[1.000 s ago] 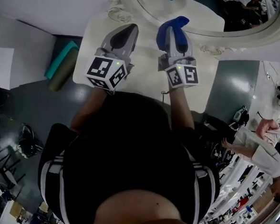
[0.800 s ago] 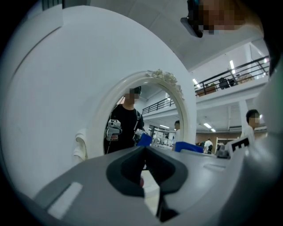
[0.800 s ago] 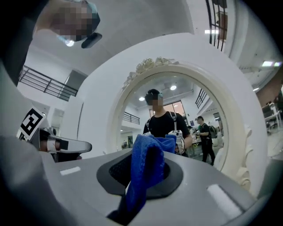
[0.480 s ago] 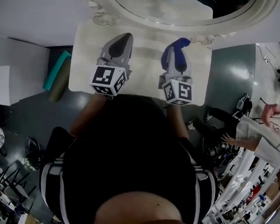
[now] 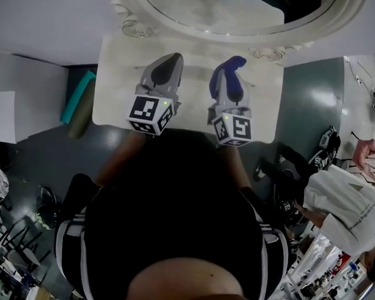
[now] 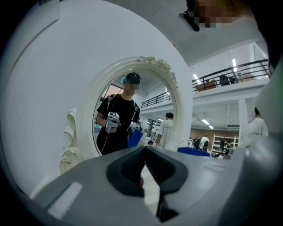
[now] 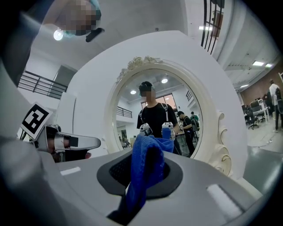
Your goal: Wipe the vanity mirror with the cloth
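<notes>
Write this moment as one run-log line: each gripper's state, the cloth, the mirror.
left gripper: shut, empty | right gripper: shut on blue cloth | mirror: ahead of both, cloth off the glass

Teal mat (image 5: 81, 94) on floor (image 5: 33, 161) beside white table (image 5: 115, 90)

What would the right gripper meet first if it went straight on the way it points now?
Probably the vanity mirror, with the blue cloth in its jaws touching the glass first; depth is unclear.
</notes>
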